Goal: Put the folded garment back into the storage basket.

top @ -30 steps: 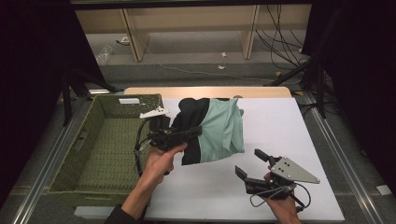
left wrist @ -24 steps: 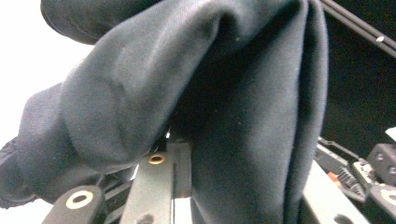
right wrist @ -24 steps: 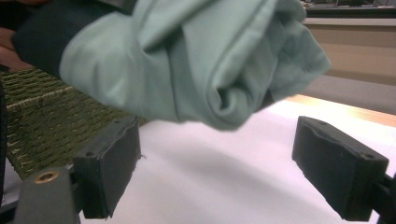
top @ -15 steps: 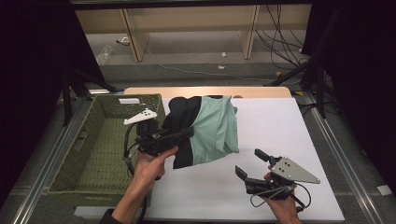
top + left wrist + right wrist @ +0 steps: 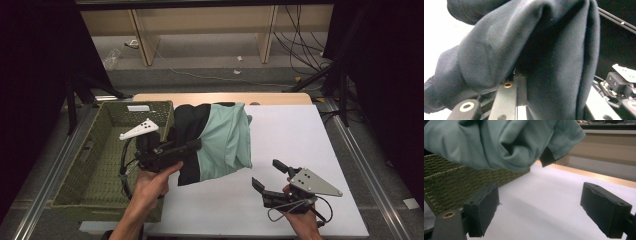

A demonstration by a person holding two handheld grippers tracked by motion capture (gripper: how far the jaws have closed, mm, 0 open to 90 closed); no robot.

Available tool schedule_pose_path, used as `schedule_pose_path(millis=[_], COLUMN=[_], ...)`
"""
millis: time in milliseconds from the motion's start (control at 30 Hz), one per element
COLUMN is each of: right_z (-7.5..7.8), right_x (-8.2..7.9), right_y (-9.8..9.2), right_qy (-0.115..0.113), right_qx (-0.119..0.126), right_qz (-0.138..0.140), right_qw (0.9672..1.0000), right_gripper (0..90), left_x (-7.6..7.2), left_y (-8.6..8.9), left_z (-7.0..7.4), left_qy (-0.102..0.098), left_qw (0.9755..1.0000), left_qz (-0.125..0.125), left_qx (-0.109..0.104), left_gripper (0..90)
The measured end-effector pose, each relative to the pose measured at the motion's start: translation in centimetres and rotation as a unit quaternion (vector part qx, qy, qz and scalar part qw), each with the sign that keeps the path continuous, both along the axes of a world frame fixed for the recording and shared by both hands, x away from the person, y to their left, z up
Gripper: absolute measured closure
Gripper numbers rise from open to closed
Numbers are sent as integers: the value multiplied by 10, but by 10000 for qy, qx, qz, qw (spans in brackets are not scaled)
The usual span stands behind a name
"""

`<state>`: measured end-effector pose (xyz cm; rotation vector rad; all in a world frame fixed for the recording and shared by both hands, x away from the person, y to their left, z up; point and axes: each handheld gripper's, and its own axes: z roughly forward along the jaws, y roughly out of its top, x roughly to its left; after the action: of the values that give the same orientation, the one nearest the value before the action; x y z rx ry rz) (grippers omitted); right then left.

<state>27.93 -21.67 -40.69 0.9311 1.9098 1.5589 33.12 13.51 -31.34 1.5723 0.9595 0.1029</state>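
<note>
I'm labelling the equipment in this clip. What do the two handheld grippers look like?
Both are black, each with two blocky black jaws. The left gripper carries a white three-cornered plate with small dark holes and a black cable looping below. The right gripper has a grey three-cornered plate and thin looping cable. Brass-coloured rings sit in the jaw arms. No sleeves show.

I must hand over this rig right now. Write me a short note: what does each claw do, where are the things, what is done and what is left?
Left claw: shut on the folded black and mint green garment, holding it above the table's left part, beside the woven green basket.
Right claw: open, holding nothing, low over the white table near its front right.
Done: garment is folded and gripped.
Left: it probably goes into the basket; move it over, release, then draw the claw away.
</note>
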Motion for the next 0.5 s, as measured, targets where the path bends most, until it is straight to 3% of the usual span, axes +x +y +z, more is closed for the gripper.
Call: schedule_pose_path(millis=[500], right_z=[0], right_x=[0], right_y=[1], right_qy=[19], right_qx=[-16], right_qz=[10], right_qw=[10000], right_gripper=[162], left_x=[3], left_y=[50], left_z=[10], left_qy=[55], left_qw=[9996], left_qz=[205], left_qx=[-161], left_gripper=[682])
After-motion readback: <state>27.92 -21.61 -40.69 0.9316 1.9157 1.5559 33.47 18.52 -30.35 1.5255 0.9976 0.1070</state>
